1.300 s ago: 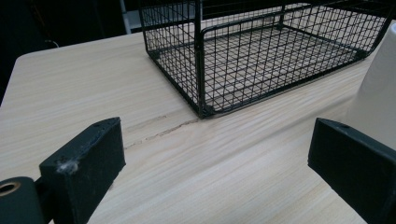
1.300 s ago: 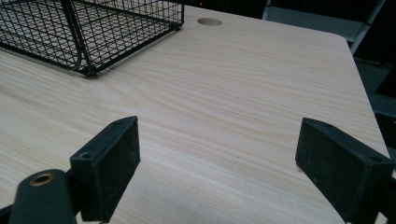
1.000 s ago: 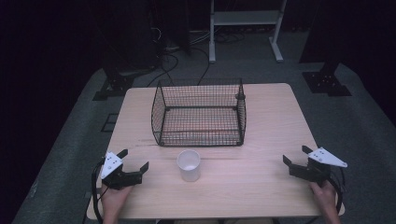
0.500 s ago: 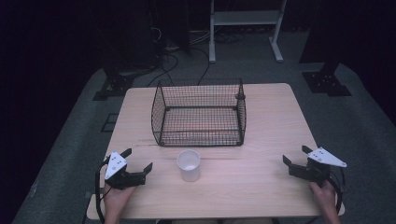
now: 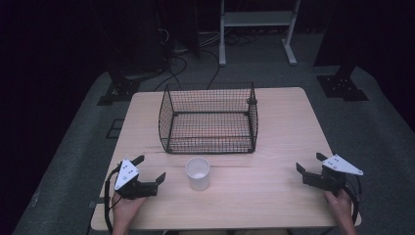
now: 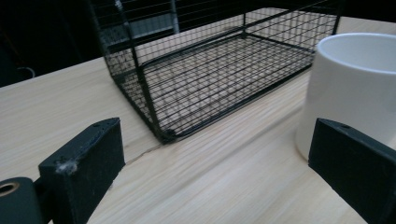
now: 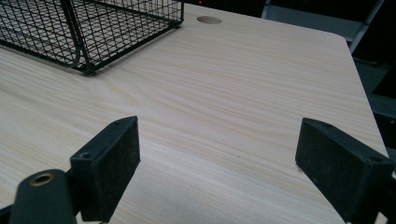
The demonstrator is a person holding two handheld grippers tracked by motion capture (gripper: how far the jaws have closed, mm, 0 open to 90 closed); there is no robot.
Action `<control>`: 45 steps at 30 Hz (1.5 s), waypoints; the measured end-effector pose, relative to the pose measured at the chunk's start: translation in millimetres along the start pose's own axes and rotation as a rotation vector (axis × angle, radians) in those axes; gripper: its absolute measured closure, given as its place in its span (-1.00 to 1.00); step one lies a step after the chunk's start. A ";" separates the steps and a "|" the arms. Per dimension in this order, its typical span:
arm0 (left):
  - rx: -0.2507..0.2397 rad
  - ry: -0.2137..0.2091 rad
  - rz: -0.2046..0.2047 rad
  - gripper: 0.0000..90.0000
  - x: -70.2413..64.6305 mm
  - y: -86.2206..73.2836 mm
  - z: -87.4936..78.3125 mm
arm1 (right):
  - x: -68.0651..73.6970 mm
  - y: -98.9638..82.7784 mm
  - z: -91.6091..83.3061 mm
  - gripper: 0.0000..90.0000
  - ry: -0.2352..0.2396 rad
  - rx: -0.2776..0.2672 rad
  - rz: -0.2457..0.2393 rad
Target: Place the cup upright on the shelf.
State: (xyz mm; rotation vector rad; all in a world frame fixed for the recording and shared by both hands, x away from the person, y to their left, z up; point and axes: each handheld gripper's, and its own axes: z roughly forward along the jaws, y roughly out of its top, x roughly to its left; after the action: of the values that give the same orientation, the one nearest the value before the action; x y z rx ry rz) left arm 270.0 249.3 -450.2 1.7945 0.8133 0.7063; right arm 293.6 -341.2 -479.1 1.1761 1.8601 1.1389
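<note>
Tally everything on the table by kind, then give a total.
Cup: 1
Basket: 1
Tools, both open: 2, left and right
Total: 4

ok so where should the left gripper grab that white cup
Best guess: across the side wall of the white cup, coming in level from its left. It stands upright with its mouth open, plain and round with no handle showing, so the jaws can straddle it. The left gripper is open, aimed that way and apart from it. The wire basket sits just behind, so don't approach from the far side.
</note>
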 end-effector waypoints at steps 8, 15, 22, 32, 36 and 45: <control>-0.011 -0.042 0.023 -0.94 -9.0 6.9 2.1 | 0.2 0.0 0.0 -0.71 0.001 0.000 -0.002; -0.016 -0.071 0.037 -0.94 -13.4 10.3 2.8 | 0.2 0.0 0.0 -0.71 0.002 0.001 -0.002; -0.024 -0.102 0.044 -0.95 -17.9 13.9 3.2 | 0.4 0.0 0.0 -0.71 0.002 0.001 -0.002; -0.033 -0.129 0.071 -0.96 -26.0 19.0 5.0 | 0.2 0.0 0.1 -0.71 0.002 0.001 -0.001; -0.036 -0.144 0.077 -0.96 -29.2 21.1 6.1 | 0.4 0.1 0.1 -0.71 0.002 0.002 -0.002; -0.037 -0.168 0.095 -0.96 -35.1 25.4 7.2 | 0.1 0.1 0.2 -0.71 0.003 0.002 -0.001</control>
State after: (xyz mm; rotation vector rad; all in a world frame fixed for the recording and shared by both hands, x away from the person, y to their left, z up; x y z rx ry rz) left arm 259.7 210.6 -432.1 1.8407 0.6031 0.6177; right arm 293.7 -341.0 -479.1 1.1752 1.8646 1.1393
